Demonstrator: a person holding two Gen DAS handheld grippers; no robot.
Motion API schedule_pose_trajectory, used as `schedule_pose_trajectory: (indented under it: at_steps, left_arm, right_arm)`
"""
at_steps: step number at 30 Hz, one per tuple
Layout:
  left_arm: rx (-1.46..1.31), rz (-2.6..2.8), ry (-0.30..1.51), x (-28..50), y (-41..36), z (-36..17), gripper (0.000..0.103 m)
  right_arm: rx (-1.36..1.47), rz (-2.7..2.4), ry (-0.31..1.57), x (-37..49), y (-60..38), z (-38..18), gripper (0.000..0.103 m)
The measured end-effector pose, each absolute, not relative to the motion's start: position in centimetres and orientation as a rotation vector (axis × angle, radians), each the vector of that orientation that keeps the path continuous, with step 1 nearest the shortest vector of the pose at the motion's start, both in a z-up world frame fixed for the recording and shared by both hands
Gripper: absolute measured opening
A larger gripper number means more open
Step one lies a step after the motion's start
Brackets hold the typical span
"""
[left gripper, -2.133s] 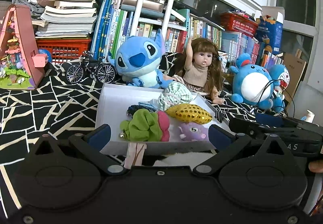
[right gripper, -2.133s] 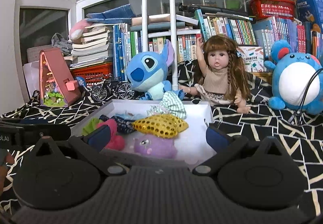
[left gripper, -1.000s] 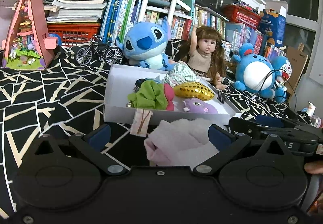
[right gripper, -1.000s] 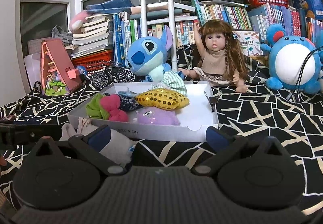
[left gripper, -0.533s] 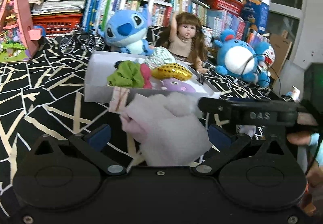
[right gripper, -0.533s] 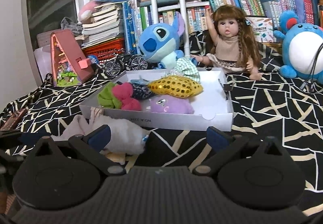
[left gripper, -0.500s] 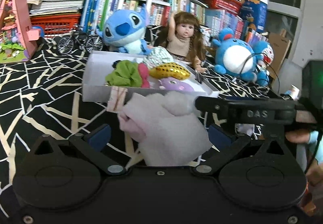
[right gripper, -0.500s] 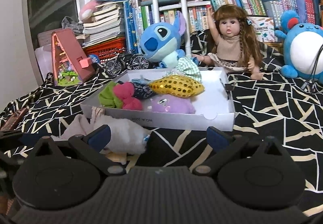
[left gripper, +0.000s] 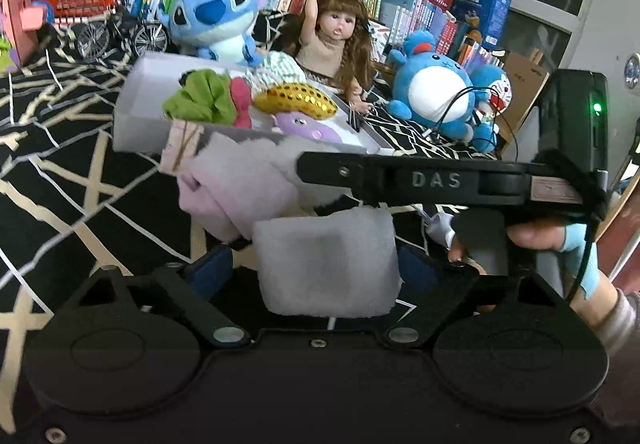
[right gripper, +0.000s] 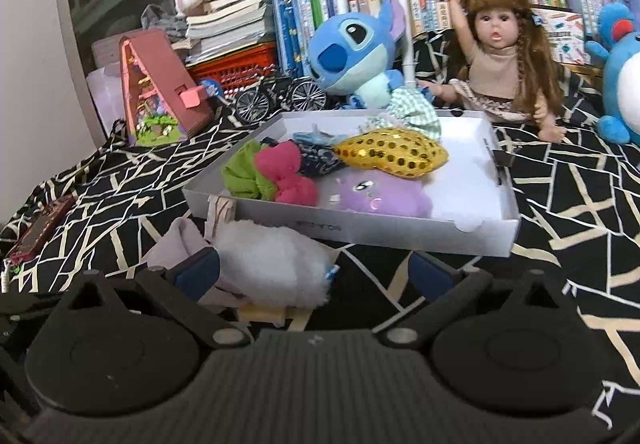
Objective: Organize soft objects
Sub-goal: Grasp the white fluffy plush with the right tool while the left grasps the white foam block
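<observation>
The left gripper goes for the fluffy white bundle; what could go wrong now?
The left gripper is closing on only the near end of the fluffy white bundle; the rest may sag and catch the white box wall. The right gripper, open, crosses close above; they could collide.

We cannot tell whether the left hand-held gripper (left gripper: pixel 316 268) touches the white fluffy cloth (left gripper: pixel 326 264) between its closing jaws, since the cloth's blur hides both pads. The right hand-held gripper (left gripper: pixel 400 178) crosses the left view and covers part of the pink cloth (left gripper: pixel 232 188) and the box's (left gripper: pixel 140 124) near wall. In the right view, the round blue plush (right gripper: pixel 624 84) is cut off at the edge. The book (right gripper: pixel 296 24) titles are too small to read.
</observation>
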State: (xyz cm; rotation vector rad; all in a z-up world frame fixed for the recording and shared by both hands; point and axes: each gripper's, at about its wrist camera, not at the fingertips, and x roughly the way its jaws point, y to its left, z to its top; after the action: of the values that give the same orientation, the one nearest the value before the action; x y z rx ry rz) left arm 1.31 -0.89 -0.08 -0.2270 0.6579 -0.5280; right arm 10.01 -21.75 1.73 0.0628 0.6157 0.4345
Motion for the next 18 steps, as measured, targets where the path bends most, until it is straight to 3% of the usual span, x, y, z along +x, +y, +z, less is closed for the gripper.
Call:
schedule_pose_trajectory:
  at_steps: [3, 8, 10, 18]
  left_arm:
    - [-0.234, -0.538, 0.668, 1.4, -1.1, -0.3, 0.081]
    - [-0.236, -0.557, 0.682, 1.5, -1.3, -0.6, 0.061]
    - [-0.239, -0.559, 0.689, 1.6, -1.3, -0.7, 0.057]
    - [-0.210, -0.559, 0.667, 1.1, -1.3, -0.4, 0.057]
  right_arm:
    - [0.046, 0.453, 0.630, 10.6, -21.2, 1.8, 0.103]
    - [0.038, 0.465, 0.656, 11.5, -20.5, 2.0, 0.103]
    - [0.051, 0.474, 0.663, 11.8, -20.4, 2.0, 0.103]
    - [0.110, 0.481, 0.719, 12.8, -20.2, 1.4, 0.094]
